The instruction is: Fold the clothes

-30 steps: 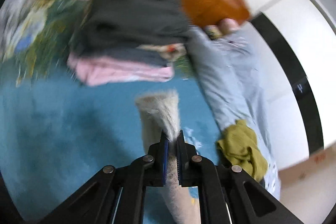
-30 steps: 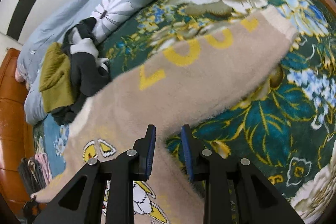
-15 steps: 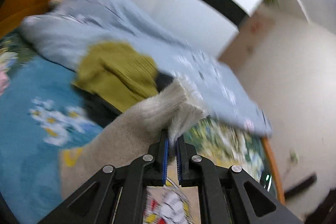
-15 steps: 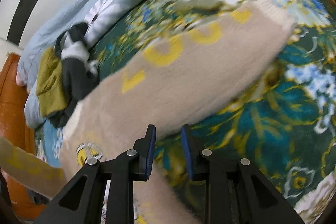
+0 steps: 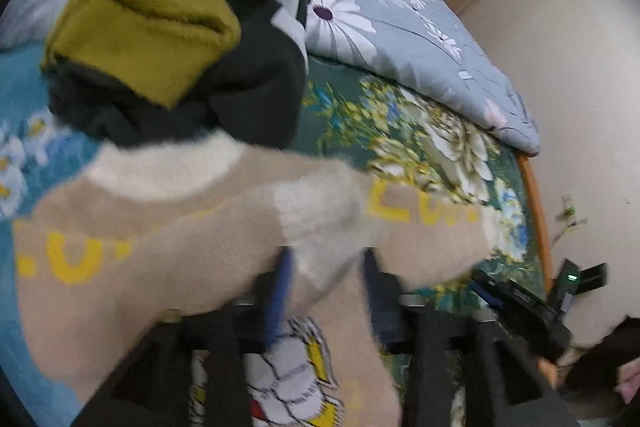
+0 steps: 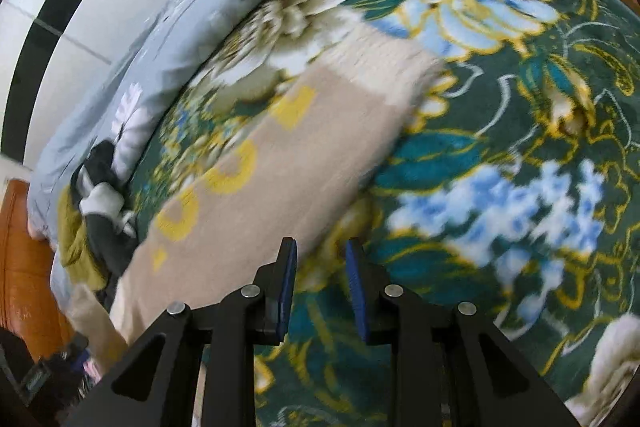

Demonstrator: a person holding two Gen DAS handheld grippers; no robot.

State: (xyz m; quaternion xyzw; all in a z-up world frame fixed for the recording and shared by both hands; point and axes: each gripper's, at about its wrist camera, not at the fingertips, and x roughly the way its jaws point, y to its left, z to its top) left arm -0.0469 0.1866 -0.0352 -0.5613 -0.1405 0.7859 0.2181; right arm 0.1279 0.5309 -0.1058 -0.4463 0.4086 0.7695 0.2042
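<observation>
Left wrist view: left gripper (image 5: 326,287) jaws opening, fuzzy beige sweater (image 5: 192,227) cuff sits between them
Right gripper (image 6: 318,281): slightly apart, gripping nothing, sweater just left

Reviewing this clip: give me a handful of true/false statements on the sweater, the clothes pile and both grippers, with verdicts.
1. The beige sweater has yellow letters on its sleeves. True.
2. The left gripper is clamped tight on the cuff. False: its jaws are opening, with the white cuff lying loose between them.
3. An olive-green garment lies on top of a dark one. True.
4. The right gripper holds the sweater sleeve. False: its jaws stand apart with only the floral blanket seen between them; the sleeve lies beside it.
5. The grey quilt is plain. False: it has a daisy print.
</observation>
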